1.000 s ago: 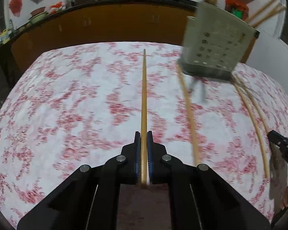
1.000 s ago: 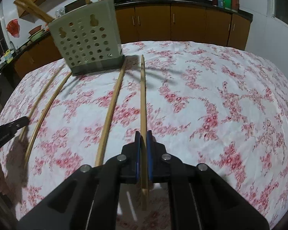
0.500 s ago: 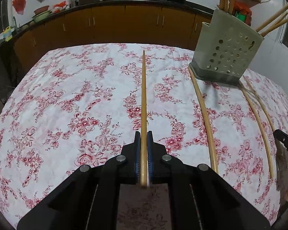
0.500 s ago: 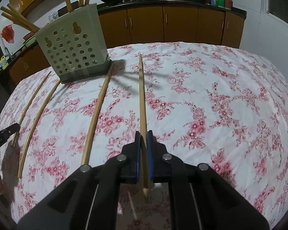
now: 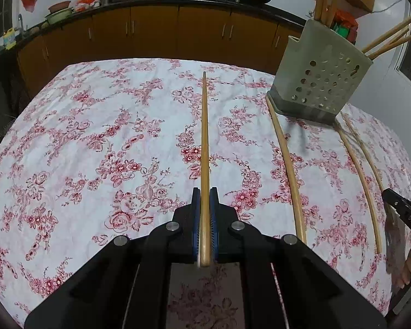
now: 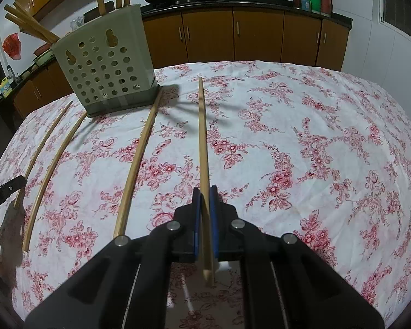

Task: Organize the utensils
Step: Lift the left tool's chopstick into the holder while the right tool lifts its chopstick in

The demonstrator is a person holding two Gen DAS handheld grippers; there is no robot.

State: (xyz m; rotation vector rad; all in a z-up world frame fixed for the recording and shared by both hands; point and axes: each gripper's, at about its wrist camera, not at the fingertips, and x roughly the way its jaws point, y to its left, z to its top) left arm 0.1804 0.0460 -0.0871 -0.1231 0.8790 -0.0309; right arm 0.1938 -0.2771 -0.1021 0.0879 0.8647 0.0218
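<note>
My left gripper [image 5: 204,194] is shut on a long wooden chopstick [image 5: 204,137] that points forward above the floral tablecloth. My right gripper [image 6: 204,192] is shut on another wooden chopstick [image 6: 202,137], also pointing forward. A grey-green perforated utensil holder [image 5: 320,74] stands at the back right in the left wrist view, with several chopsticks in it; it also shows in the right wrist view [image 6: 106,63] at the back left. Three loose chopsticks lie on the cloth: one [image 6: 137,161] just left of my right gripper, two more [image 6: 52,164] further left.
The table wears a white cloth with red flowers [image 5: 109,150]. Brown kitchen cabinets [image 5: 178,33] with pans on the counter run behind it. The tip of my right gripper shows at the right edge of the left wrist view [image 5: 402,211].
Both grippers have kept hold of their chopsticks. The left view has swung and steadied, so the holder sits further right. The right gripper has moved closer to the holder, which looks larger.
</note>
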